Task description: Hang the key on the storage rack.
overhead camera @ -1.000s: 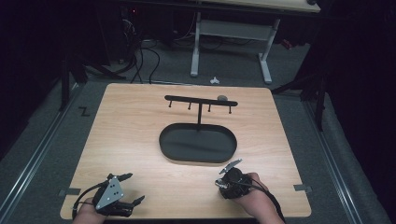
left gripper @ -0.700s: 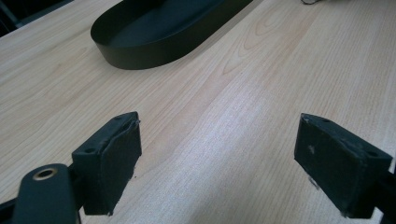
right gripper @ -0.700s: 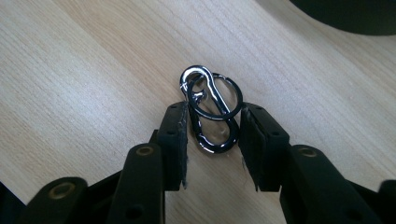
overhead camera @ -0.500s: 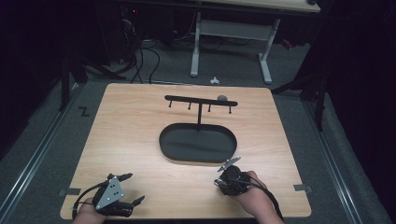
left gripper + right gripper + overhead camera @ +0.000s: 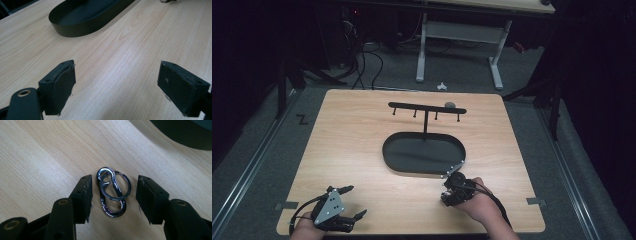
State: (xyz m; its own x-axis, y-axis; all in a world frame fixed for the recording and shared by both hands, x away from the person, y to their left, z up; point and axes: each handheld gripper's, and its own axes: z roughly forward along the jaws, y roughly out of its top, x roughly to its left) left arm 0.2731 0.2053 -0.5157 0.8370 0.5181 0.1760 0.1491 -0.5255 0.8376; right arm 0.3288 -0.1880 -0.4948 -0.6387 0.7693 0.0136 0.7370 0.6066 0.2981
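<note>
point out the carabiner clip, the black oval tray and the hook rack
carabiner clip [image 5: 111, 195]: right gripper view, on its metal body between the jaws
black oval tray [image 5: 388, 159]: high view, on its left rim
hook rack [image 5: 427, 107]: high view, on its top crossbar

A light wooden table with rounded corners stands on a grey floor. Near its middle sits a black oval tray, the base of a stand whose thin post rises from the tray's far edge to a black crossbar with small pegs hanging under it. A small grey round thing shows by the bar's right end. On the bare wood at the near right, just beside the tray's rim, lies a dark metal carabiner clip with a key ring looped through it.
</note>
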